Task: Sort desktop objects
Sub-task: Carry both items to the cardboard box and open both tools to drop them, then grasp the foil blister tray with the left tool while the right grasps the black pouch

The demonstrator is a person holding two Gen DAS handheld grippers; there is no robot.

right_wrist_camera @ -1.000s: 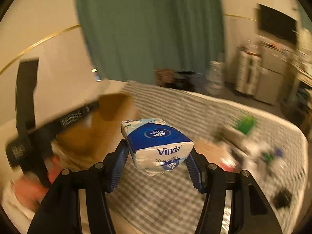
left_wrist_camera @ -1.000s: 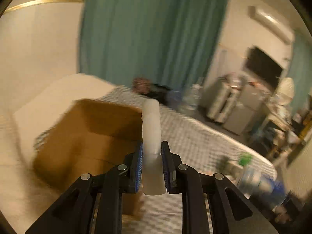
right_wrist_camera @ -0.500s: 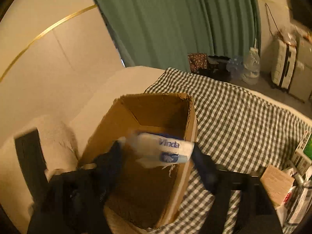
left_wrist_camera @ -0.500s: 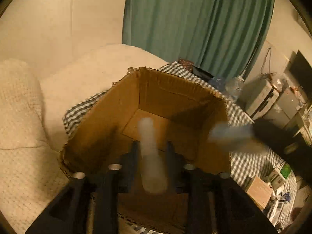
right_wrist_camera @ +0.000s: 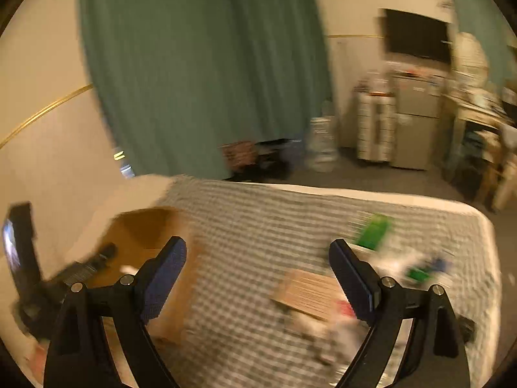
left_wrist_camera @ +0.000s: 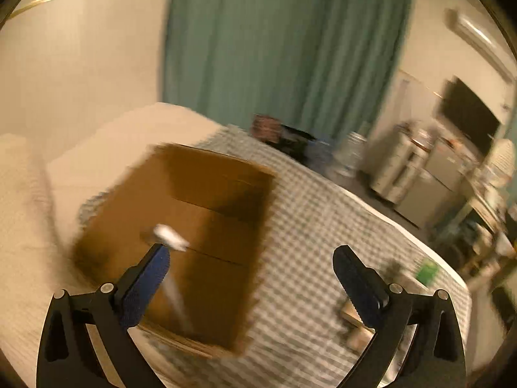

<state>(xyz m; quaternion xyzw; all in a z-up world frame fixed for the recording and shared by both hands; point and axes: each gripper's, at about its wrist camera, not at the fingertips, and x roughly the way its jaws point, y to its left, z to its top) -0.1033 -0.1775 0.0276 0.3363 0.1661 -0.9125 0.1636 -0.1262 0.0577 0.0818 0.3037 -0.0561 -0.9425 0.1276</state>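
My left gripper (left_wrist_camera: pixel 252 258) is open and empty, above the near edge of an open cardboard box (left_wrist_camera: pixel 194 226) on the checked cloth. A blurred white object (left_wrist_camera: pixel 169 236) shows inside the box by the left finger. My right gripper (right_wrist_camera: pixel 258 255) is open and empty, to the right of the same box (right_wrist_camera: pixel 142 236). The other gripper (right_wrist_camera: pixel 64 274) shows blurred at the left of the right wrist view. Loose items lie on the cloth at right: a small cardboard box (right_wrist_camera: pixel 307 291) and green packs (right_wrist_camera: pixel 374 231).
The checked cloth (right_wrist_camera: pixel 265 226) covers a bed or table, with cream bedding (left_wrist_camera: pixel 29 226) at the left. A green curtain (left_wrist_camera: pixel 274 48), a television (right_wrist_camera: pixel 416 35) and cabinets (right_wrist_camera: pixel 413 123) stand behind. All is motion-blurred.
Both grippers have opened. The white tube and the blue Vinda tissue pack have left the fingers over the box, and both grippers have swung up and back from it.
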